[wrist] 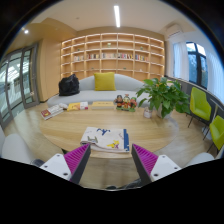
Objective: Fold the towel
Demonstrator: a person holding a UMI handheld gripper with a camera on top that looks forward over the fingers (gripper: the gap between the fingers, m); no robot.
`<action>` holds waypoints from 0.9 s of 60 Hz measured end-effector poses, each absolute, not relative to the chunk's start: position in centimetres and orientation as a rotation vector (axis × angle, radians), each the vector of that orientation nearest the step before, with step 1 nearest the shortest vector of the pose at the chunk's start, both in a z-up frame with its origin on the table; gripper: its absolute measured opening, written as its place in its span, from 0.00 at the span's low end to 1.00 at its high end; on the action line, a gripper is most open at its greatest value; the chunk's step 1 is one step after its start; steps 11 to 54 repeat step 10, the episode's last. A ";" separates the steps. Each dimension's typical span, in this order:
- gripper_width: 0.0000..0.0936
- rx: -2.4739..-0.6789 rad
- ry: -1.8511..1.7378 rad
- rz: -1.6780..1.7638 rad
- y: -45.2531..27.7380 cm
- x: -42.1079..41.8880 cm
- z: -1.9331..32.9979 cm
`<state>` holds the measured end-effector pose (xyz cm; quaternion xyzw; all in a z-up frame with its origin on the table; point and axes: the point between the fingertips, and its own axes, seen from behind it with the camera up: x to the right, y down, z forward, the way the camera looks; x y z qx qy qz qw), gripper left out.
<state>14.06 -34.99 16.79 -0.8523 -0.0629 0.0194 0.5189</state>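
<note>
A folded towel (106, 138), white with blue and yellow patterns, lies on the round wooden table (60, 128) just ahead of my fingers. My gripper (111, 160) is open, with the magenta pads (75, 157) spread wide at either side. Nothing is between the fingers; the bare tabletop shows in the gap. The towel's near edge sits just beyond the fingertips.
A potted green plant (160, 96) stands on the table's far right. Books (54, 111) and small items (125, 102) lie on the far side. Beyond are a sofa with a yellow cushion (104, 81) and a black bag (69, 86), wall shelves, and green chairs (200, 103) at right.
</note>
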 end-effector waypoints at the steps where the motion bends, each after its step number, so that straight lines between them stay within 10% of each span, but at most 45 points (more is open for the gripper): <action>1: 0.91 -2.044 -0.152 0.046 -35.1 14.1 16.8; 54: 0.91 -2.041 -0.144 0.063 -35.9 14.1 17.0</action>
